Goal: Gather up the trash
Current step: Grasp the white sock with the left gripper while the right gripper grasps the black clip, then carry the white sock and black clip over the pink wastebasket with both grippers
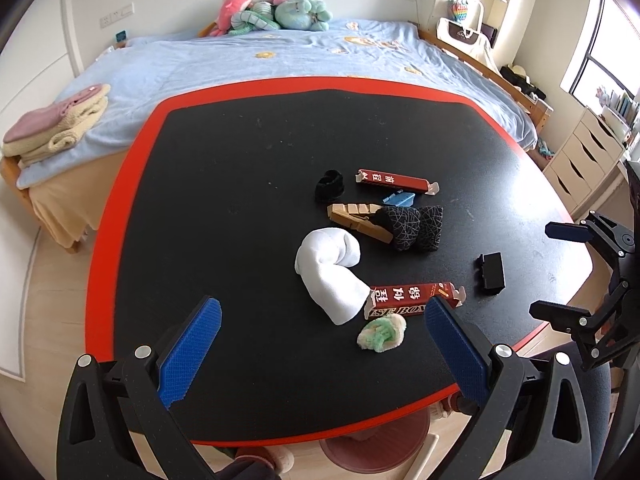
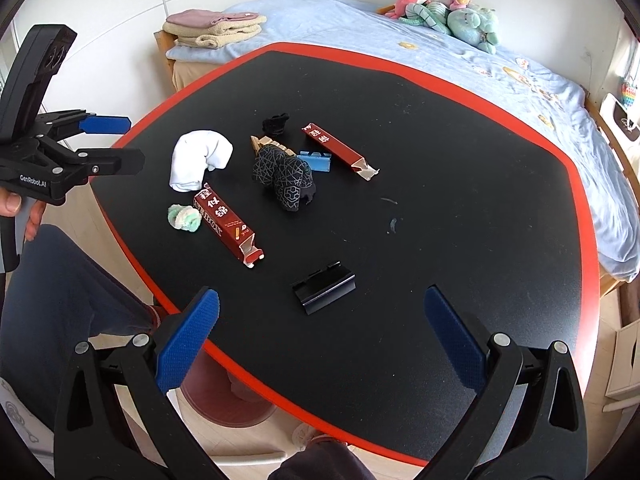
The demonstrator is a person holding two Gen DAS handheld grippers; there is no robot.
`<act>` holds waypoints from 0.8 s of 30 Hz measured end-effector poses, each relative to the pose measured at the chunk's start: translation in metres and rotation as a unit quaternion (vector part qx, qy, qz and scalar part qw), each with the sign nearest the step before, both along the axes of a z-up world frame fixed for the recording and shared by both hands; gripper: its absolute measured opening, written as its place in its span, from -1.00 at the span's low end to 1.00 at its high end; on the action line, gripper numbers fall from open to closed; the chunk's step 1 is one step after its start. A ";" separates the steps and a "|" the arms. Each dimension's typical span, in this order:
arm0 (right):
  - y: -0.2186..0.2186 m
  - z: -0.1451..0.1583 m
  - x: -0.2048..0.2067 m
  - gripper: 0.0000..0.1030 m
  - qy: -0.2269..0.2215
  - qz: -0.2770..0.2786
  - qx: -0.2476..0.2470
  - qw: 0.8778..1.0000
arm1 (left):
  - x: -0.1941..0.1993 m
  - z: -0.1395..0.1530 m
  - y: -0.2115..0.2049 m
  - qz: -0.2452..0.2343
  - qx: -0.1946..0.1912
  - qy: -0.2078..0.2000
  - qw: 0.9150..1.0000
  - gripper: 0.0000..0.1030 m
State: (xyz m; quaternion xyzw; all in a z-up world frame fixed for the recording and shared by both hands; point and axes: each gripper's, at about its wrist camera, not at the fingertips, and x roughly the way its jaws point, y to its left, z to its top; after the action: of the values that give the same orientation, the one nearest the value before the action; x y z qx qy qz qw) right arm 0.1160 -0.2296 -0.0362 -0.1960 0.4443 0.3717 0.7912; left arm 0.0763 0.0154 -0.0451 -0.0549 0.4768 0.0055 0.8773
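Black with a red rim, the table (image 1: 240,200) carries the clutter: 2 red cartons, one (image 1: 412,300) just beside a white sock roll (image 1: 332,272) and a green-white wad (image 1: 382,334), the other (image 1: 394,181) farther back. A black clip (image 2: 324,287) lies apart from them. The left gripper (image 1: 320,344) and right gripper (image 2: 320,336) hover with jaws spread wide, holding nothing.

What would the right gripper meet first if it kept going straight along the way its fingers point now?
Probably the small black plastic holder, which lies on the table just ahead of the open right gripper; depth is hard to judge.
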 end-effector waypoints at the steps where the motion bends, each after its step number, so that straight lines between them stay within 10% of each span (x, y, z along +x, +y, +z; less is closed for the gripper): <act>1: 0.001 -0.003 0.003 0.95 0.002 0.004 -0.003 1.000 | 0.005 -0.003 0.001 0.000 0.000 0.006 1.000 0.90; 12: 0.008 -0.028 0.019 0.76 0.017 0.053 -0.018 0.998 | 0.039 -0.039 0.010 0.009 -0.021 0.062 0.998 0.83; 21: 0.013 -0.040 0.021 -0.13 0.017 0.066 -0.033 0.997 | 0.038 -0.050 0.008 0.001 -0.029 0.071 0.997 -0.37; 24: 0.012 -0.040 0.020 -0.13 0.016 0.063 -0.029 0.997 | 0.037 -0.050 0.011 0.003 -0.032 0.069 0.997 -0.59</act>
State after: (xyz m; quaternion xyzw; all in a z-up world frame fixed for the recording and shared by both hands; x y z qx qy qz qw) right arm 0.1363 -0.2178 -0.0765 -0.2410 0.4540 0.4109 0.7529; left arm 0.1128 0.0264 -0.0949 -0.0838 0.5362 -0.0028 0.8399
